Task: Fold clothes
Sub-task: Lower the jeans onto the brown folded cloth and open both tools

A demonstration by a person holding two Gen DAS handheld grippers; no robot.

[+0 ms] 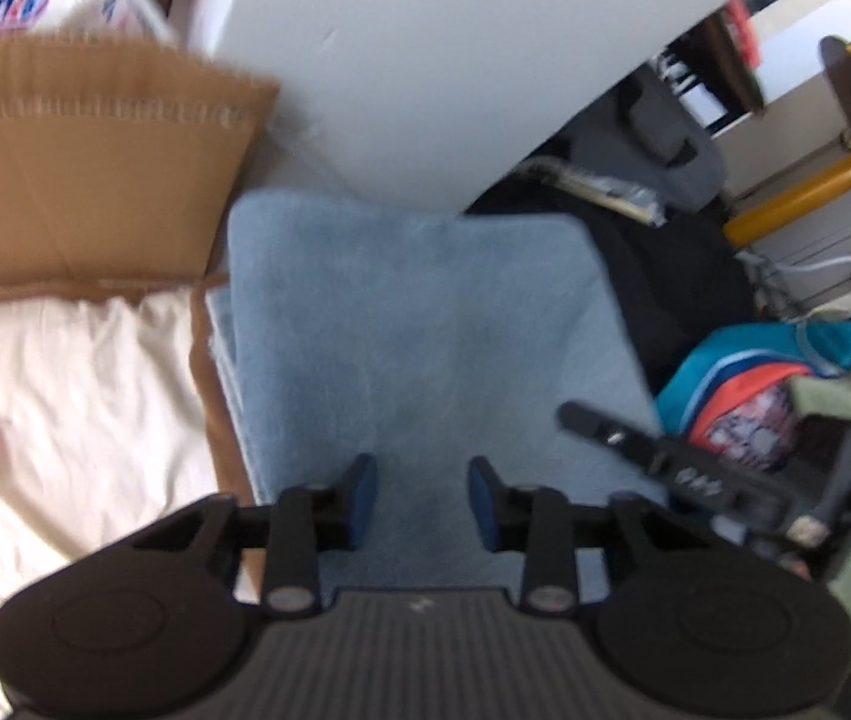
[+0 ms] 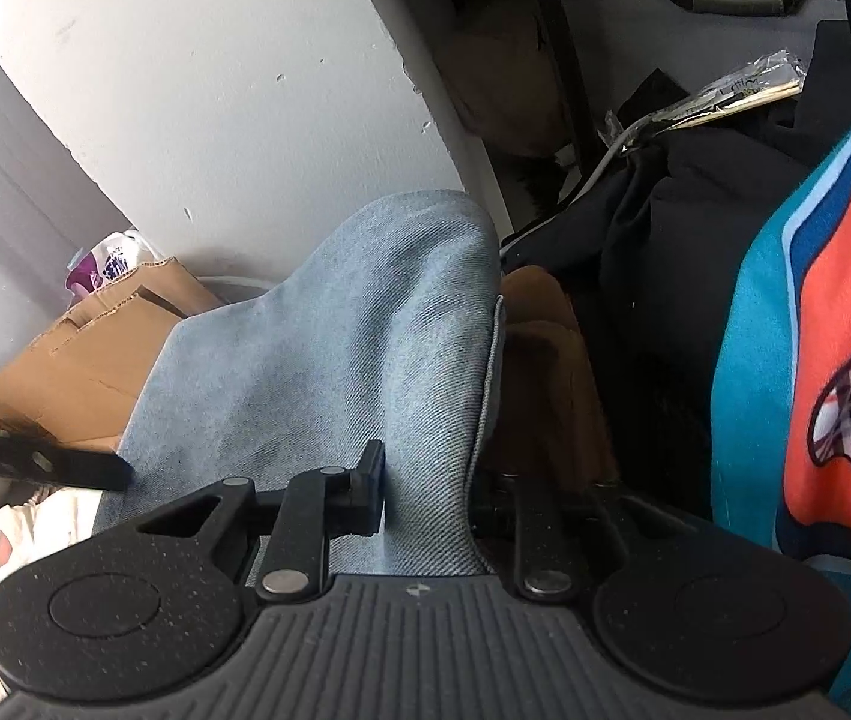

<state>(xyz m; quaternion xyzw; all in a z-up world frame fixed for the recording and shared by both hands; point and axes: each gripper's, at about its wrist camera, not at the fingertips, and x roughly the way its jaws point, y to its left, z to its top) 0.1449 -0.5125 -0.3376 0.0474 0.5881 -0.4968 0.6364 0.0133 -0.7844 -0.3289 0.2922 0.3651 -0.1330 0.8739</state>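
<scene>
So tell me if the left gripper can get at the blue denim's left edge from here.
Probably yes. The left gripper hangs over the folded denim with its jaws apart and nothing between them. The left edge lies bare beside the cream cloth, with nothing across it.

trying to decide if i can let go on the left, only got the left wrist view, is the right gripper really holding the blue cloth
Observer: Yes. In the right wrist view the blue cloth fills the gap of the right gripper. One finger is on top and the other is hidden under the cloth's edge.
Operator: is that edge a fold or a raw side
Observer: It is a stitched hem, running up from the hidden finger.
Operator: anything under it there
Observer: A brown cloth sits just beside and below the hem.
</scene>
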